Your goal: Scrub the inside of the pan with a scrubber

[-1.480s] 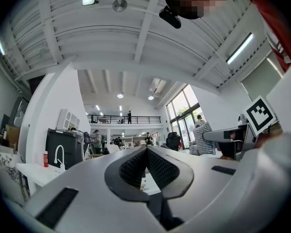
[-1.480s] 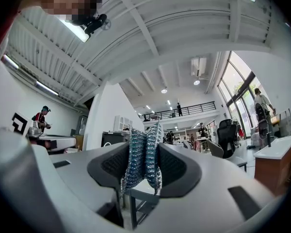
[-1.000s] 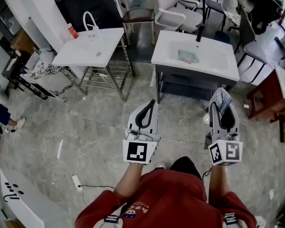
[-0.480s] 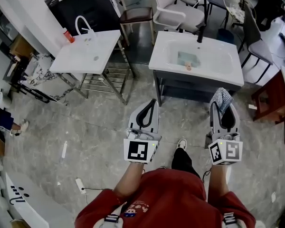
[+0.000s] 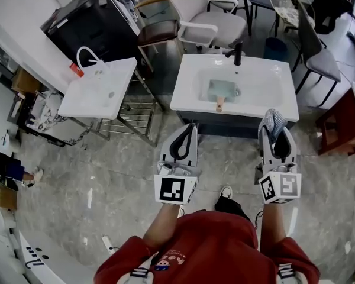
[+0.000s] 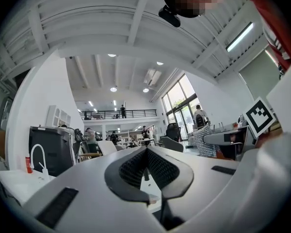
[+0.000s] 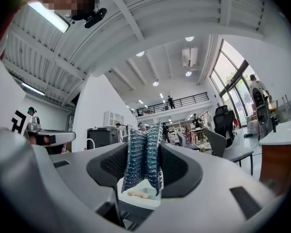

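The right gripper (image 5: 276, 132) gripped the scrubber (image 5: 274, 120); the left gripper (image 5: 191, 128) was closed on nothing. The pan (image 5: 223, 90) lay in the basin, handle toward the counter's (image 5: 272, 96) front edge, well apart from both. Pinched by a fold, the scrubber might slip out under hard scrubbing — and an unsteadied pan could skate.

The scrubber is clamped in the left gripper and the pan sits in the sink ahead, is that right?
Not quite. The scrubber is clamped in the right gripper, as the right gripper view shows; the left gripper is shut on nothing. The pan does sit in the sink ahead.
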{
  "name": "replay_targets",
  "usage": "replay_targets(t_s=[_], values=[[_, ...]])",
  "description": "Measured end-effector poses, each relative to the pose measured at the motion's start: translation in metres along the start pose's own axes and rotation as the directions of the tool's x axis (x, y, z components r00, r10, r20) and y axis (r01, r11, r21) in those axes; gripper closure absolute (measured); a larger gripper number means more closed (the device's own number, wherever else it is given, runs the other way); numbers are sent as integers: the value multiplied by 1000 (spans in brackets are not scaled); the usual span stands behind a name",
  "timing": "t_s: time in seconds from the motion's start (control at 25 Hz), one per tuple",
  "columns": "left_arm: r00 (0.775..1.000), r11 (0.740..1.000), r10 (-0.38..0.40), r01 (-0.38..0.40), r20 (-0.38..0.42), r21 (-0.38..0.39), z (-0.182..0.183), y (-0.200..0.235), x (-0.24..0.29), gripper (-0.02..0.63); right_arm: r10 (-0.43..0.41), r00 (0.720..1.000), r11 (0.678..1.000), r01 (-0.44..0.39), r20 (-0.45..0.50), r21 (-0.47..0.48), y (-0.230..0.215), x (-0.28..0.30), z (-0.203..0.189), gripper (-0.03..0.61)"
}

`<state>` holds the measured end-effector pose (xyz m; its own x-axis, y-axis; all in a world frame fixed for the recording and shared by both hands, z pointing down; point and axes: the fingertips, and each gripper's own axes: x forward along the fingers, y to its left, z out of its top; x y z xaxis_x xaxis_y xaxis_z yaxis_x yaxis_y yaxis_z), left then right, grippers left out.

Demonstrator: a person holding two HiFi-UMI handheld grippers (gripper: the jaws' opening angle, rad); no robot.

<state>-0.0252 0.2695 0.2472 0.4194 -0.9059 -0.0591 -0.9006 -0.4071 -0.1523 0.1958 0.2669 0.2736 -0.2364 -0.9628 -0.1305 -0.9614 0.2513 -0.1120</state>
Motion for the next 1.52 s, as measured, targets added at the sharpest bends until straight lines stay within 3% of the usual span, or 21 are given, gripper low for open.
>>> replay_targets(t_s=[0.32, 0.64, 1.2, 1.52], values=[[1000, 1000, -14, 15, -11, 28, -2, -27, 77, 603, -14, 1000, 999, 14, -3, 38, -68, 38, -10, 379], [999, 1000, 13, -12, -31, 19, -14, -18, 113, 603, 22, 999, 998, -20, -26, 57, -81, 82, -26, 379], [999, 1000, -5, 4, -52, -26, -61, 41, 202, 603, 20, 995, 1000, -19, -95, 6, -86, 185, -61, 377], [999, 997, -16, 14, -36, -75, -75, 117, 273, 603, 45, 988, 998, -52, -145, -43, -56, 286, -72, 377]])
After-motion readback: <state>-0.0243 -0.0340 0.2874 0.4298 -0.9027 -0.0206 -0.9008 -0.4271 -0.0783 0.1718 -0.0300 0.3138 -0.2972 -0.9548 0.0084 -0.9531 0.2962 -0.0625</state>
